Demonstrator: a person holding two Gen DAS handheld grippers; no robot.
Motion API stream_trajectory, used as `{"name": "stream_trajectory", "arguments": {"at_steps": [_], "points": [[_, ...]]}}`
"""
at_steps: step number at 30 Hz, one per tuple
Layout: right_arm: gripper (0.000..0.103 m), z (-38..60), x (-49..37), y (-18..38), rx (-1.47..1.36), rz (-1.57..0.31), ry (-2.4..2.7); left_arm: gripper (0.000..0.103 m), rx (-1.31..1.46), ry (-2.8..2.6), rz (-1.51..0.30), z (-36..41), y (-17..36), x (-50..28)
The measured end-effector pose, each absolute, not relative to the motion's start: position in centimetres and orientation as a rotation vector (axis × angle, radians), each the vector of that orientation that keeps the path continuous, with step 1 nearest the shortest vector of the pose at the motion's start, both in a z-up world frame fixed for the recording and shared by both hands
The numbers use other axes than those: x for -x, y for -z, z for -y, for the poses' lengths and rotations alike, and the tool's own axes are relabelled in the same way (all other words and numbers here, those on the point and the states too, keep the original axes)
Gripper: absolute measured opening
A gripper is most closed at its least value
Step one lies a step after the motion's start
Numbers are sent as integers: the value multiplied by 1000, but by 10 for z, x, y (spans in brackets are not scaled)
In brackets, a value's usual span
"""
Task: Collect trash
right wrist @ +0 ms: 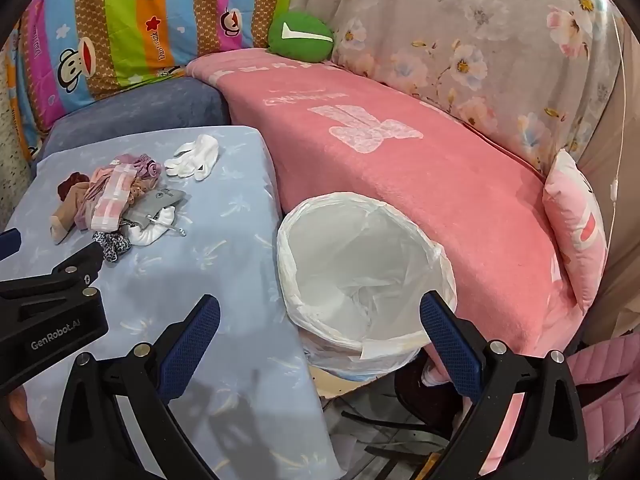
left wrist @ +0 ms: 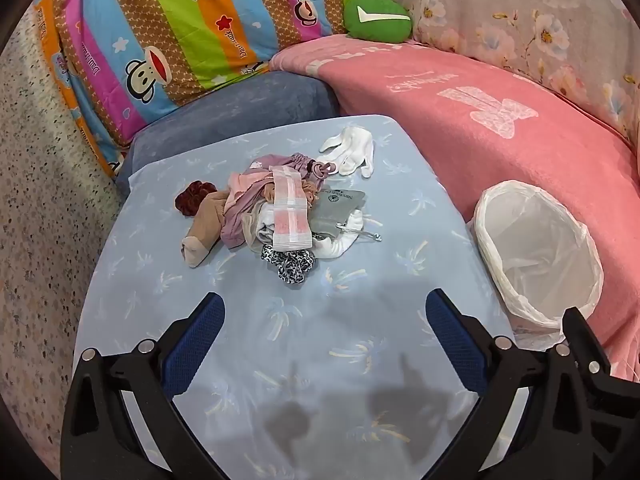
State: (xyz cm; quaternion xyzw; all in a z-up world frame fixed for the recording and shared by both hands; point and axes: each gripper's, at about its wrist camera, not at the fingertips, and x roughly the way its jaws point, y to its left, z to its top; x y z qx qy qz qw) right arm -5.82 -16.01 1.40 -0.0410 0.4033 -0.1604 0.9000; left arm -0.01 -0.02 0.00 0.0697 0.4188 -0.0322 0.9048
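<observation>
Trash pile (left wrist: pixel 272 216) on blue-covered table (left wrist: pixel 280 340), long axis left-right

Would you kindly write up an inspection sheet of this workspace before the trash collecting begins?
Surface: table under light blue palm-print cloth.
Job's things: pile of socks, scrunchies and wrappers mid-table; white glove apart behind it; lined bin beside the table, looks empty.
Clutter: nothing seen beyond the pile.
Grippers: left gripper and right gripper open, holding nothing.
Cables: thin white cord at far right.
Surroundings: pink blanket, green plush, striped quilt.
</observation>
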Motion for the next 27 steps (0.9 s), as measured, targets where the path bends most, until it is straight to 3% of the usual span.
{"name": "stream_trajectory", "arguments": {"at_steps": [27], "points": [[96, 163, 61, -7, 51, -797, 396, 96, -102, 84, -852, -1, 6, -5]]}}
